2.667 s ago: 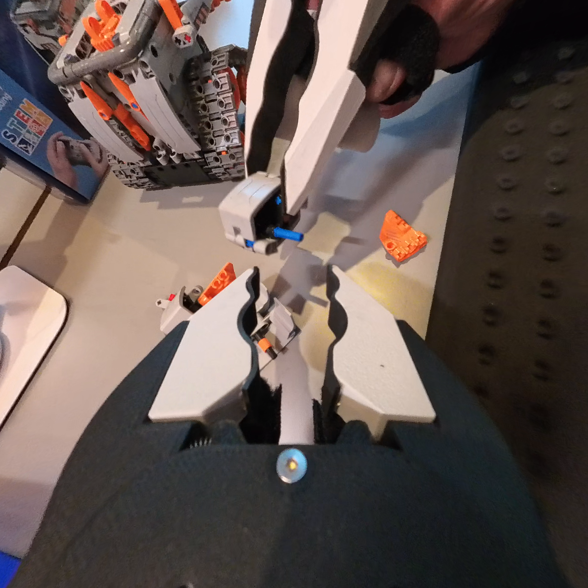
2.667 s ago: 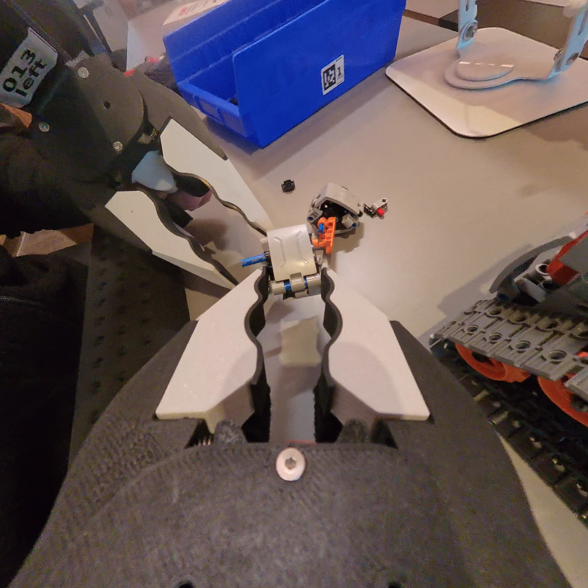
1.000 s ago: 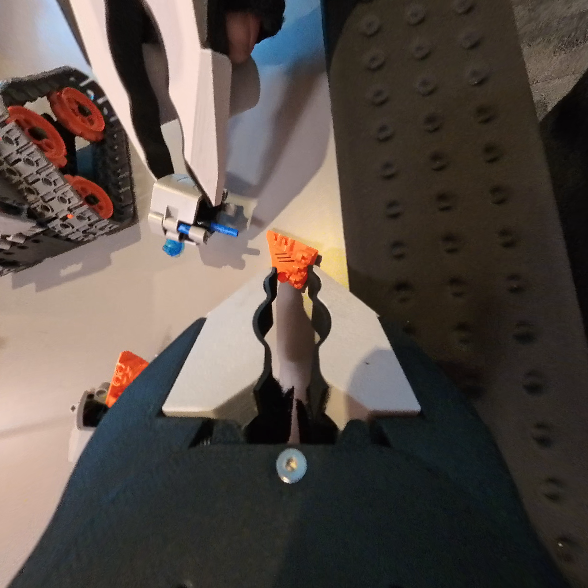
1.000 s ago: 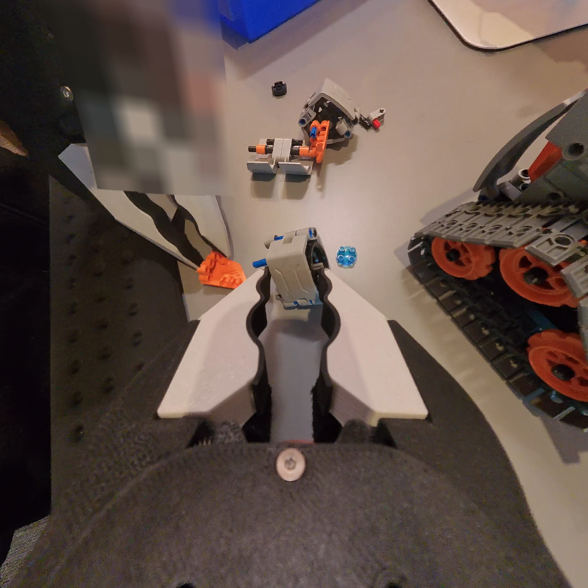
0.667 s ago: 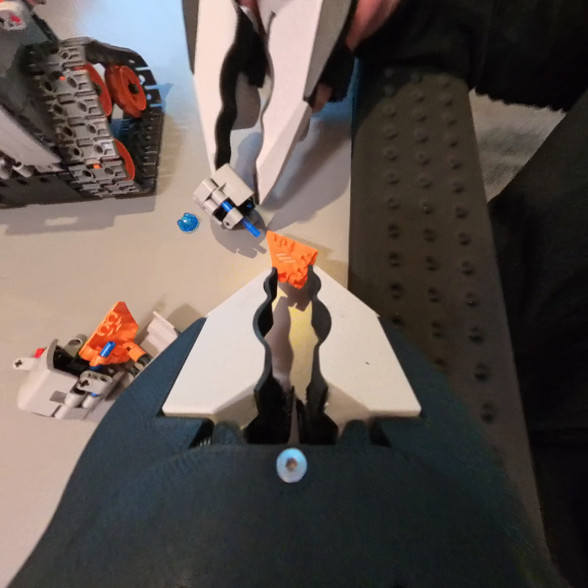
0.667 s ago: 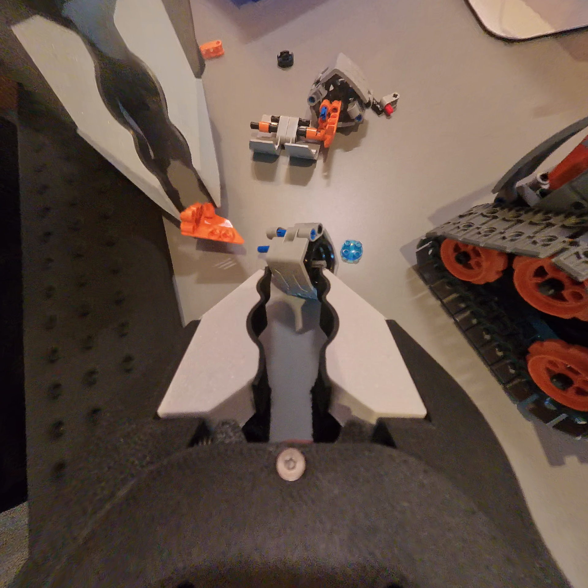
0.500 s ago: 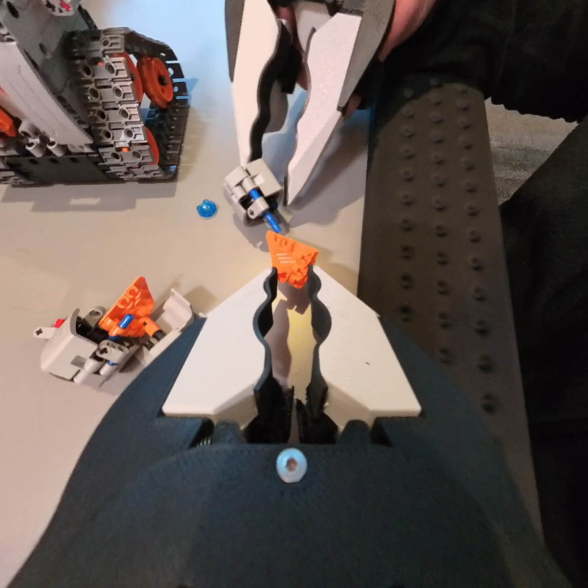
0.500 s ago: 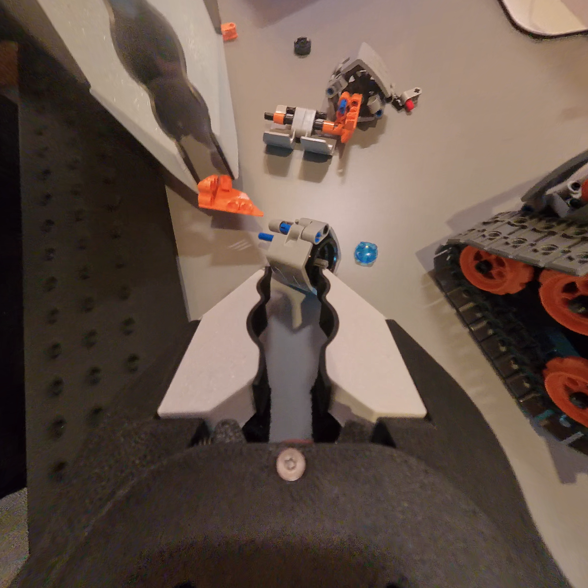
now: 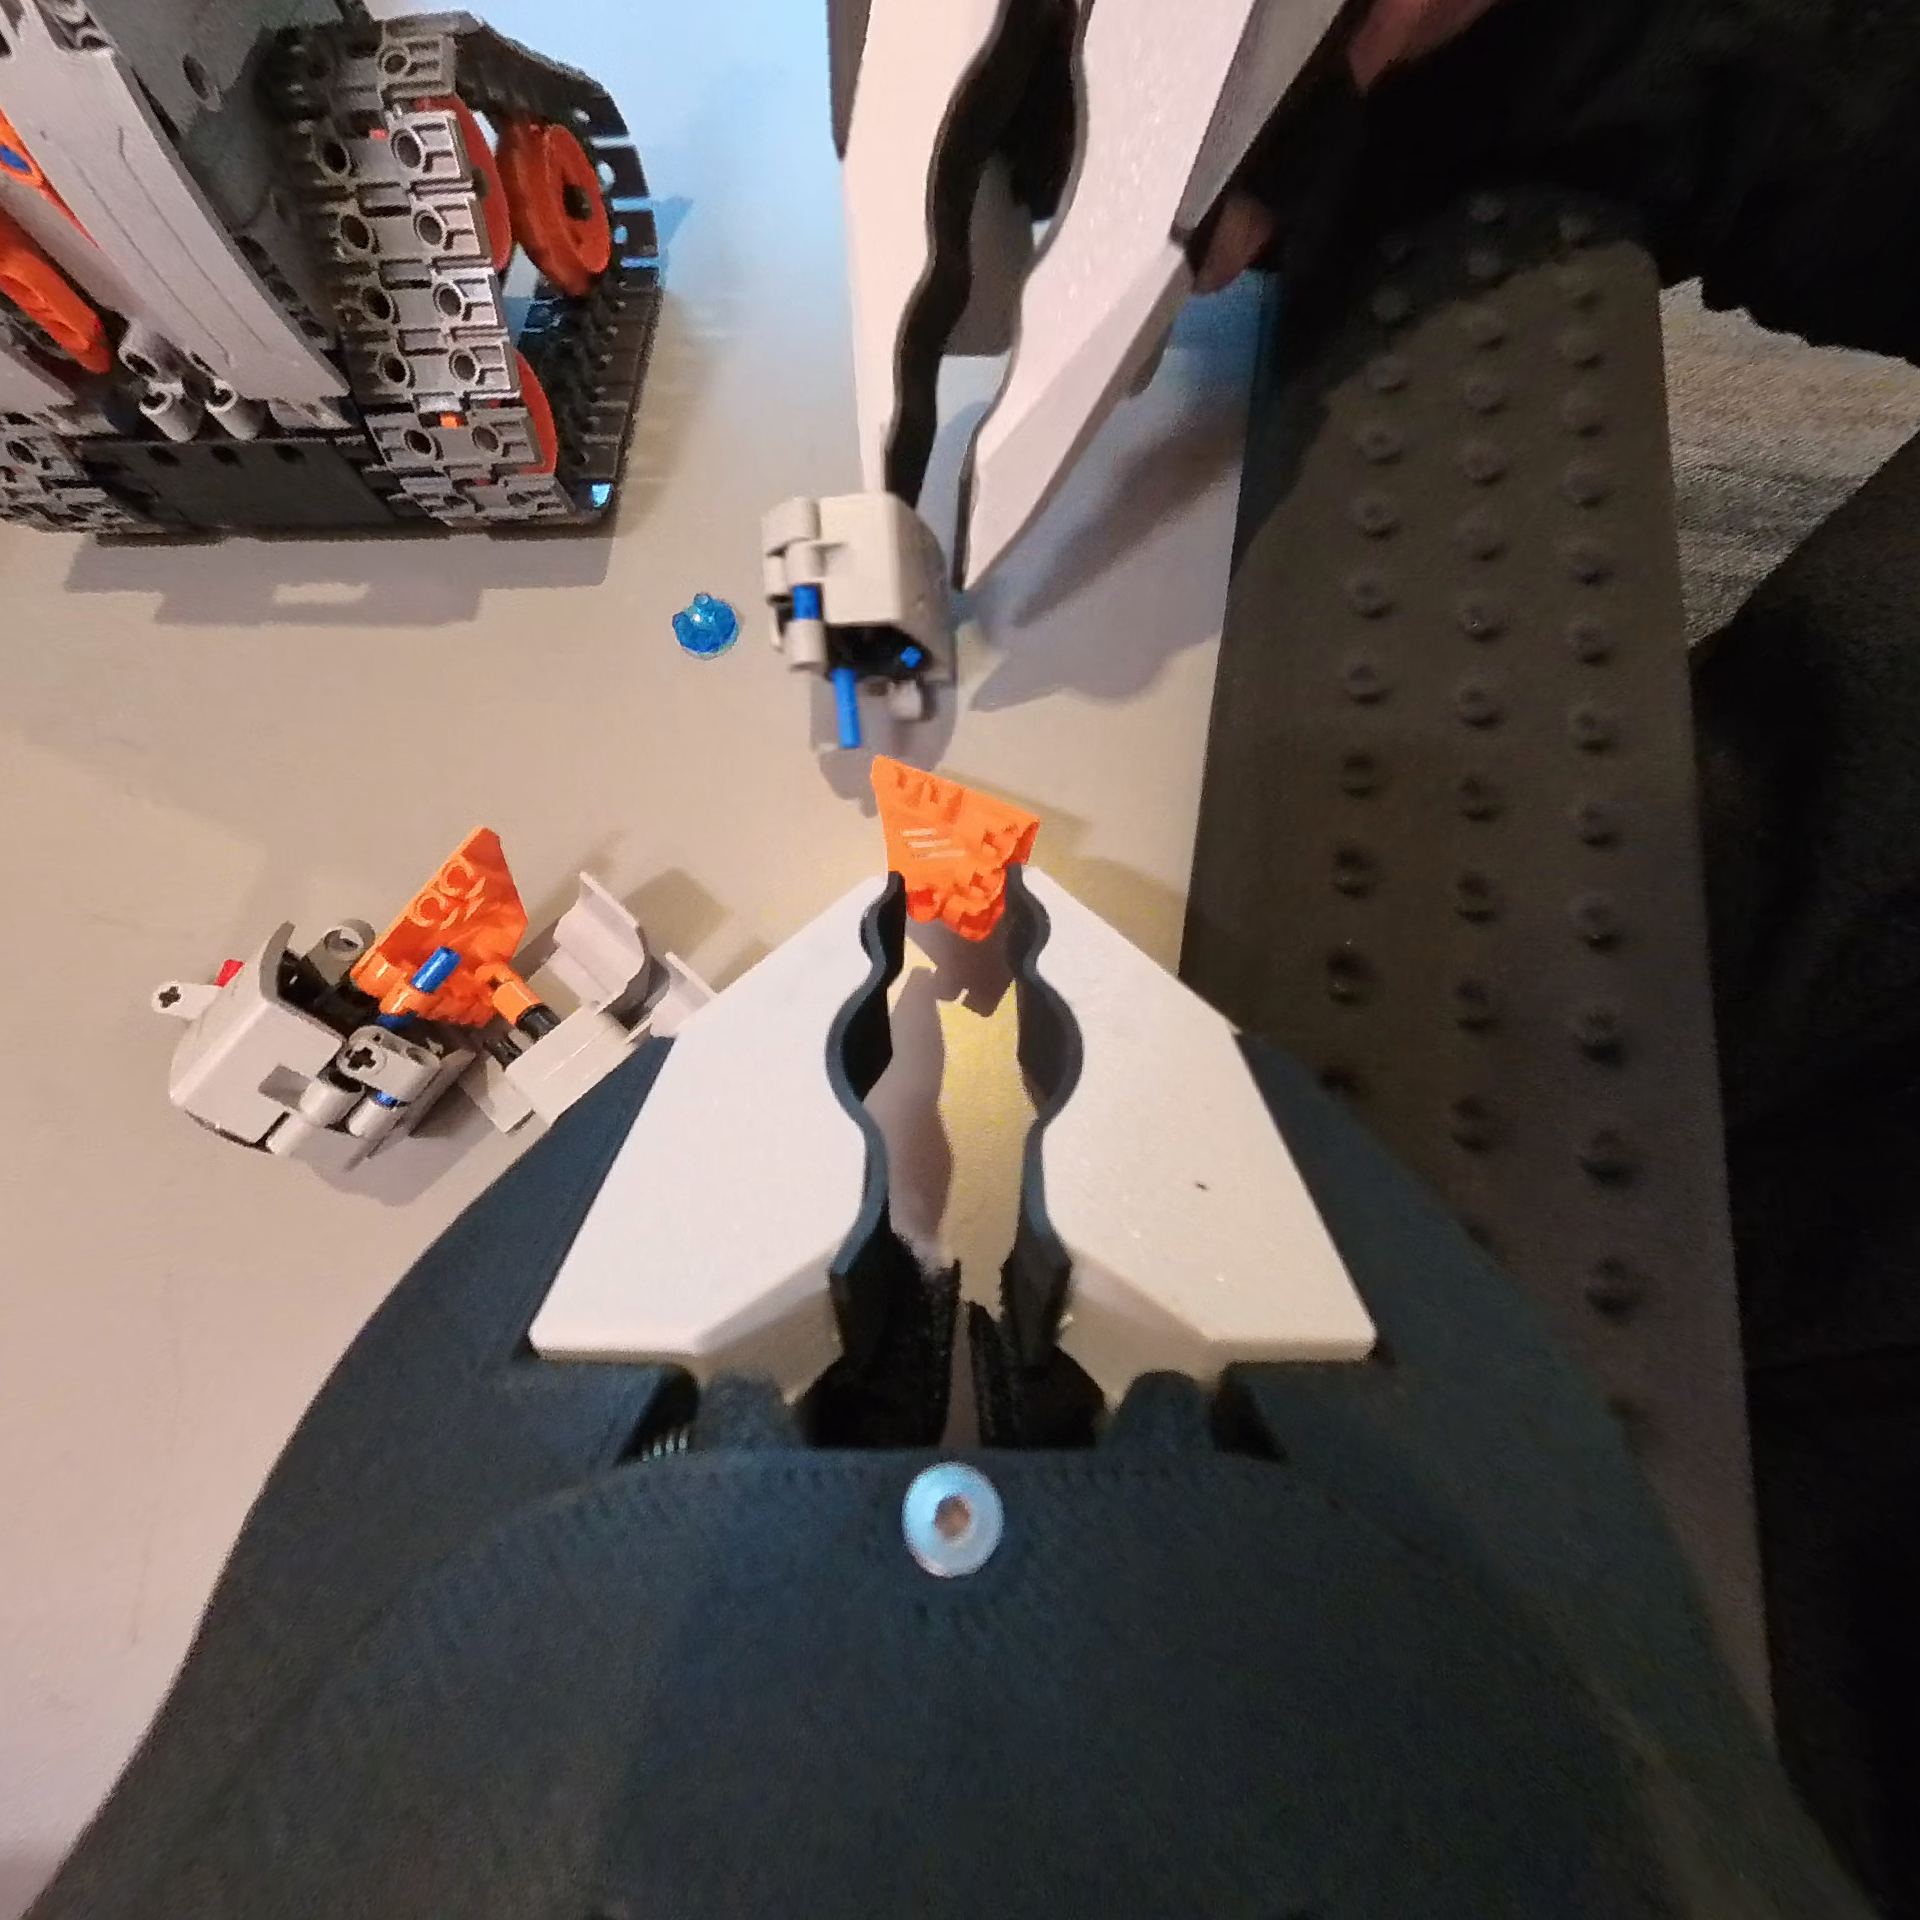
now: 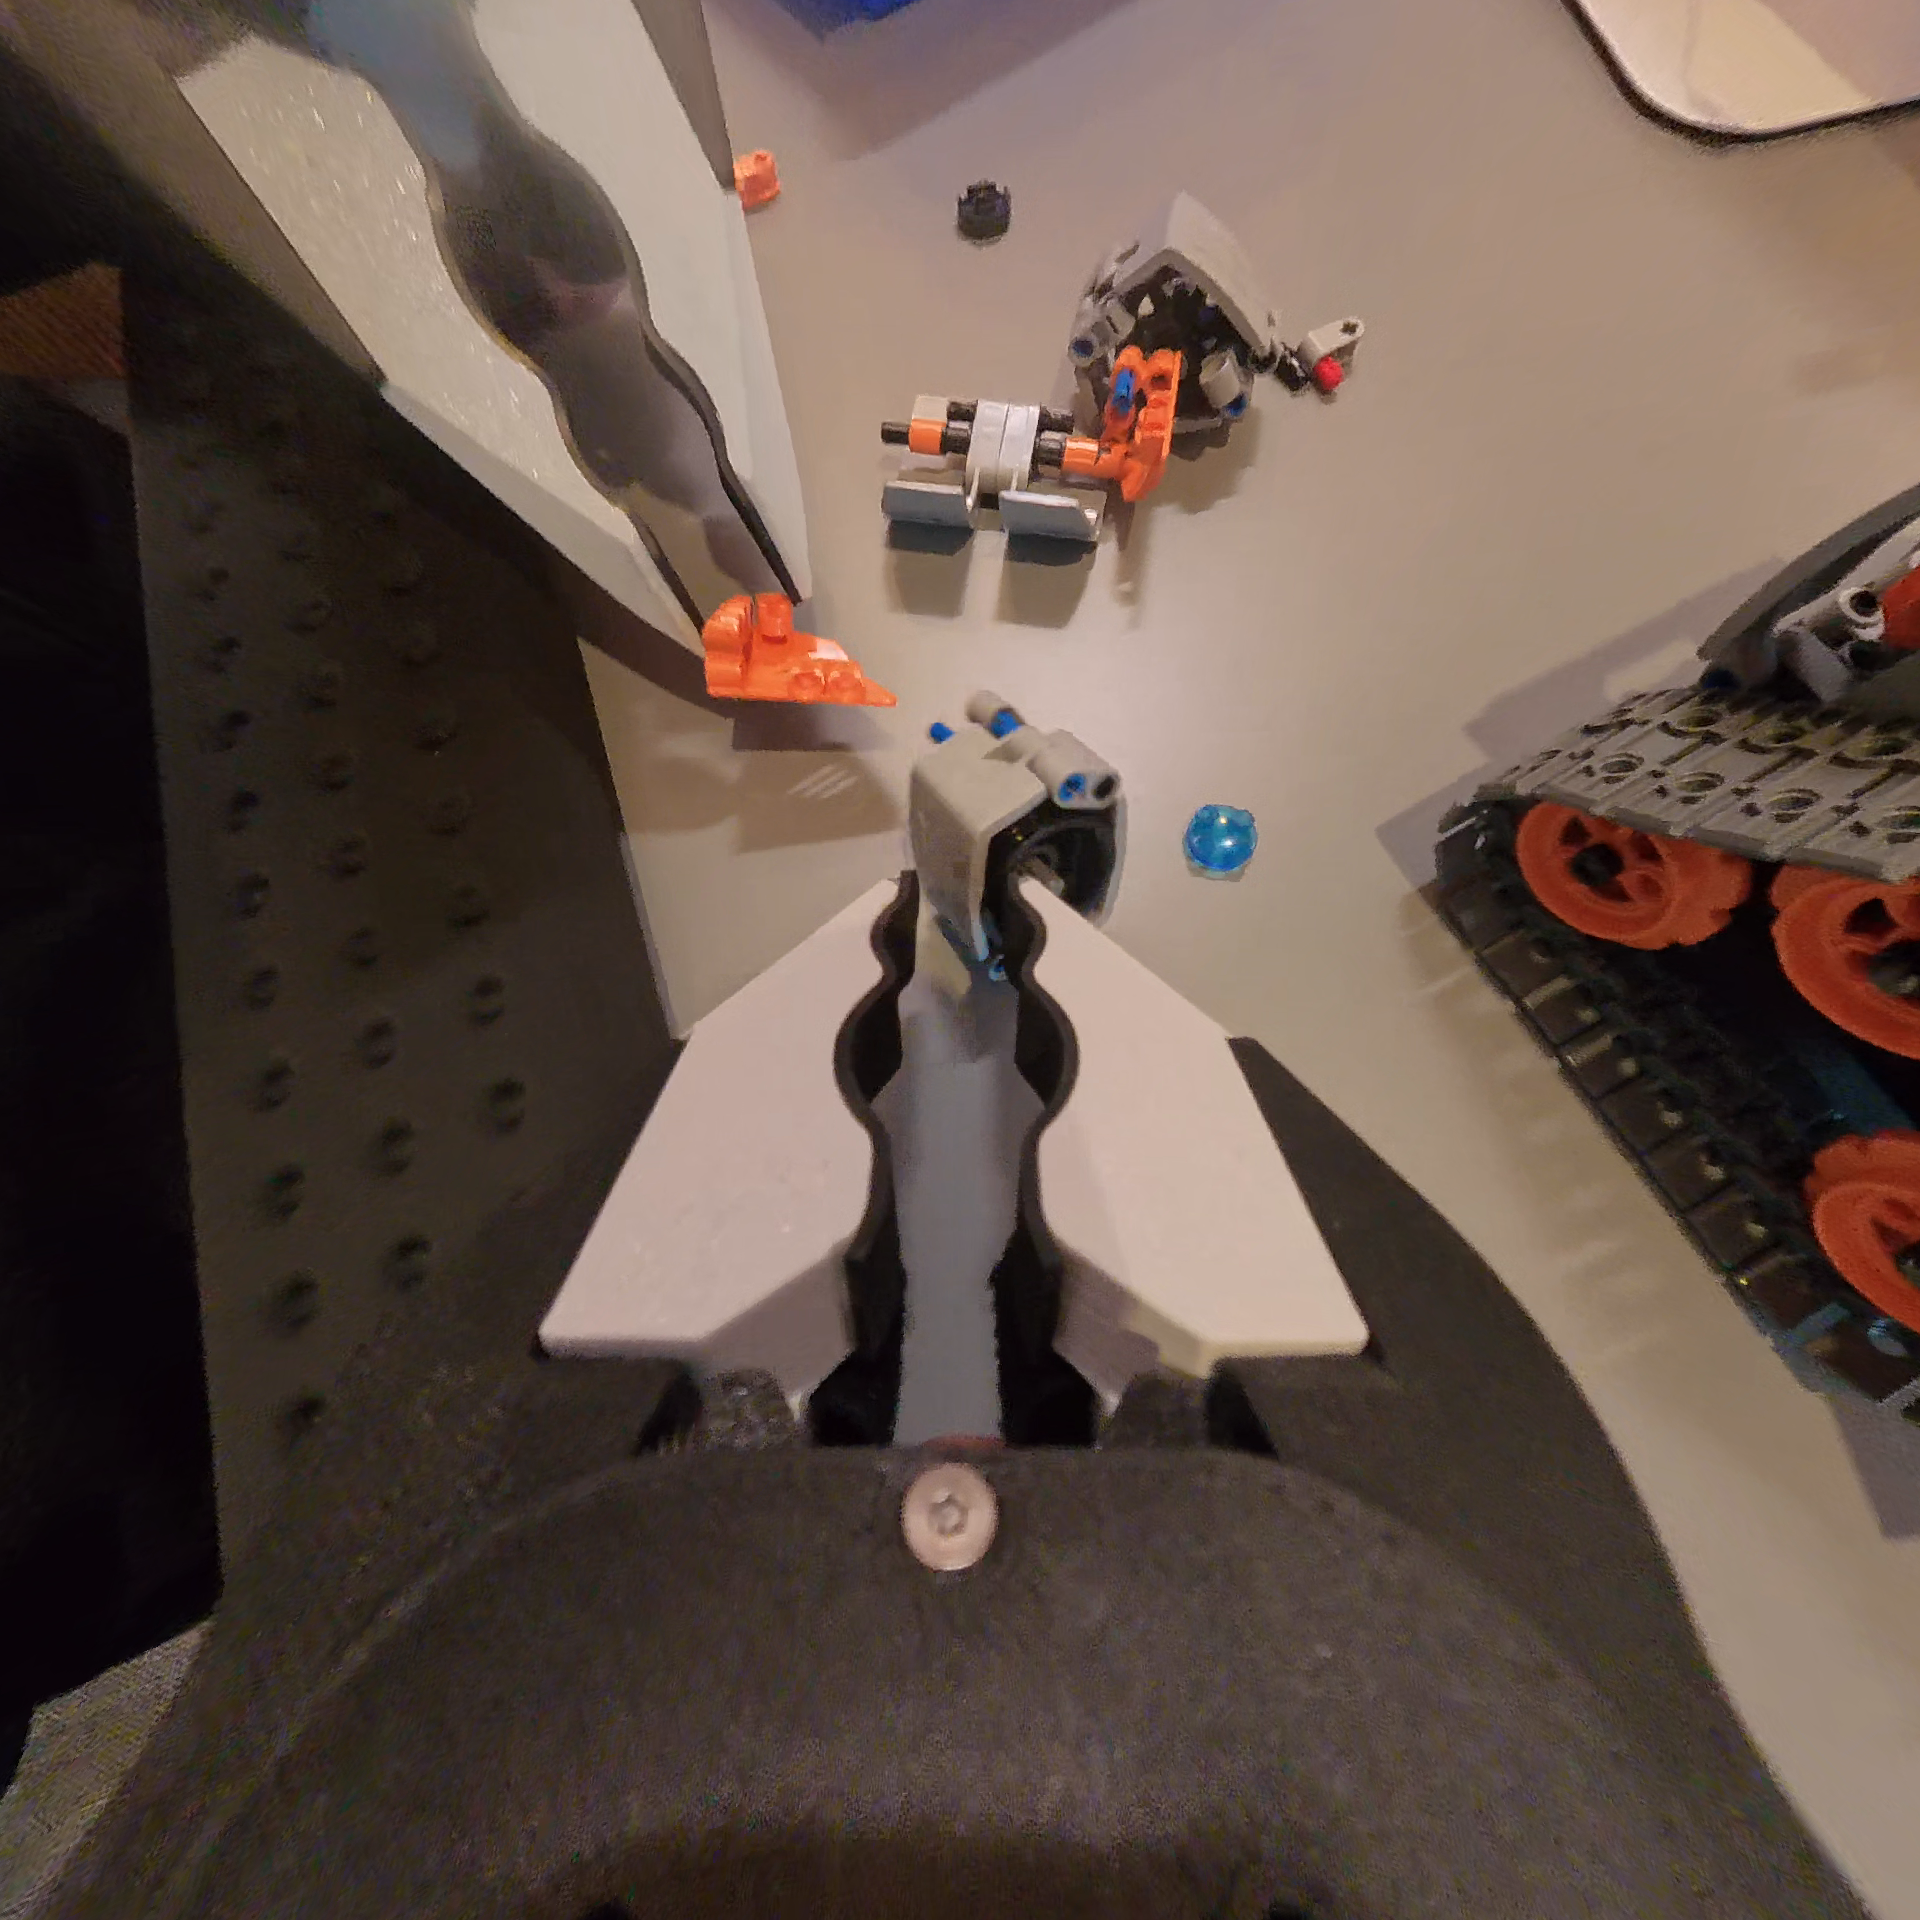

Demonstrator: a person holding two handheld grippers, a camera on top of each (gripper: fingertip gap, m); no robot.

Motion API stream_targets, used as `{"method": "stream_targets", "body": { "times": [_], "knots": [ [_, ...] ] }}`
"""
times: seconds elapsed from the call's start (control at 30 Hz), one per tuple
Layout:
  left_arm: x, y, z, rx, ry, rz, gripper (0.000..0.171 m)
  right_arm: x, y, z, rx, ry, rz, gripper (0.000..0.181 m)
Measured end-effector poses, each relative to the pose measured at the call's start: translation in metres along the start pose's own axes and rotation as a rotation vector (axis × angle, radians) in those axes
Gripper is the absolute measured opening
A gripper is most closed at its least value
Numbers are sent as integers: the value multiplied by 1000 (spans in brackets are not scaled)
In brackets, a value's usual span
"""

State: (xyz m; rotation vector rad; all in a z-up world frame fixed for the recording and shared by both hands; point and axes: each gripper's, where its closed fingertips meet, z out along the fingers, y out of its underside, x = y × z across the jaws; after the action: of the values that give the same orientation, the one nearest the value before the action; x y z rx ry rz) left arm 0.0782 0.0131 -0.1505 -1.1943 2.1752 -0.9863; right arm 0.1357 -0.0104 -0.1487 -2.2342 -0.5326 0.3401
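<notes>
Left tool gripping an orange wedge piece; right tool clamping a grey block assembly, hovering above the counter, just apart.

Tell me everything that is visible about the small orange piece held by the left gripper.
The orange piece is a small wedge-shaped panel of glossy plastic, like a building-toy part. Its flat upper face carries pale markings; its thick end has studs and holes, seen in the right wrist view. The left gripper pinches that thick end in its jaws, and the thin end points forward toward the grey block in the right gripper. It hangs above the table, touching only the jaws.
</notes>
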Motion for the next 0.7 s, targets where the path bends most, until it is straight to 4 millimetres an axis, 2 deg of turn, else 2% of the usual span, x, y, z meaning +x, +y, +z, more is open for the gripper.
{"method": "stream_targets", "body": {
  "times": [0.13, 0.27, 0.4, 0.53, 0.63, 0.7],
  "knots": [
    [-1, 2, 0, -11, -20, 13, 17, -8, -3, 0, -22, -35, -2, 11],
    [-2, 3, -1, -14, -22, 10, 17, -8, 6, 6, -90, -59, 13, 28],
    [-4, 3, -2, -8, -27, 10, 16, -9, 1, -9, -60, -75, 8, 34],
    [-4, 1, -2, -1, -27, 12, 16, 7, -3, -17, -37, -6, 0, 36],
    [-5, 2, -2, -8, -40, 24, 16, 15, -7, -7, -26, 19, 5, 57],
    [-5, 2, -2, -9, -49, 28, 16, 19, -4, 4, -58, 31, -2, 62]
  ]
}}
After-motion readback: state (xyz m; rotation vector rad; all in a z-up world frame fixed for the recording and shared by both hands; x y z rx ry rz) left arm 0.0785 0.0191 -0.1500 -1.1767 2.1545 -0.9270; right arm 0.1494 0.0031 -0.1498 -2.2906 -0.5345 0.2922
